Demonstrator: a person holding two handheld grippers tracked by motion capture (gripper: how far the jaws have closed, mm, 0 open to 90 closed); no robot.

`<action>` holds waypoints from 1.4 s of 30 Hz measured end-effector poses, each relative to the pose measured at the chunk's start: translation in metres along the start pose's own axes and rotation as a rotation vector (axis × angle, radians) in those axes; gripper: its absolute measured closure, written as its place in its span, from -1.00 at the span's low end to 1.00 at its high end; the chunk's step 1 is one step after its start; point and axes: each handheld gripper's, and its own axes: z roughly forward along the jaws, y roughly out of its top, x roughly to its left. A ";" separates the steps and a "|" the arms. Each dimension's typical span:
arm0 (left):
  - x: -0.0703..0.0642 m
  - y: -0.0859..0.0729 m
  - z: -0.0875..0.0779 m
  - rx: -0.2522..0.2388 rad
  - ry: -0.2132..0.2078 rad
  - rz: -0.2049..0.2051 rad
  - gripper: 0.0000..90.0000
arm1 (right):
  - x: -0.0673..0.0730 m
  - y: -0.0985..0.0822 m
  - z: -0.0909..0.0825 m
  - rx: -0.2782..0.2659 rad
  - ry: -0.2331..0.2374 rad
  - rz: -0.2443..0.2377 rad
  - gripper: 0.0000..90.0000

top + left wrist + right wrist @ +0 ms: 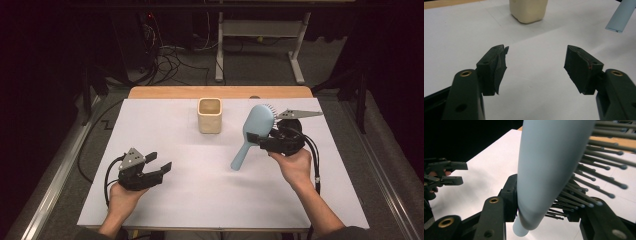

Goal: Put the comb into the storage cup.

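Right now, by label:

Landmark: cream cup (209,115), upright near the far edge of the white table (200,195)
Hairbrush: light blue hairbrush (254,134) sits to the right of the cup, lifted off the table, head up and away, handle slanting down toward the near side, its tip level with the cup's base or a little nearer the person
Right gripper: right gripper (267,141) is clamped across the brush near where head meets handle; one pad presses the smooth back, the other goes in among the bristles
Left gripper: left gripper (159,167) hovers near-left of the cup, well apart from it, jaws spread wide with nothing between them
Likely aim: brush into the cup, handle first, as a judgement
Risk, slip: the grip on the bristle side rests on springy pins, not solid plastic, so the brush could rotate or slide in the jaws as it tilts
Risk, tip-over: the cup is light-looking and unheld; a handle striking its rim off-centre could knock it over or push it toward the wooden edge
Risk, top-heavy: a long brush in a short cup may lean and topple it
High view adds: overall layout, the gap between handle tip and cup
Right gripper view adds: bristles (599,180) caught at the pad, and the left gripper far off to the left
Left gripper view adds: bare pads (579,67), cup base ahead, handle tip (617,21) at upper right
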 end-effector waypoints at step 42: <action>0.016 -0.040 -0.015 -0.030 0.071 -0.057 -0.27 | -0.018 0.034 0.016 0.008 -0.060 -0.001 0.23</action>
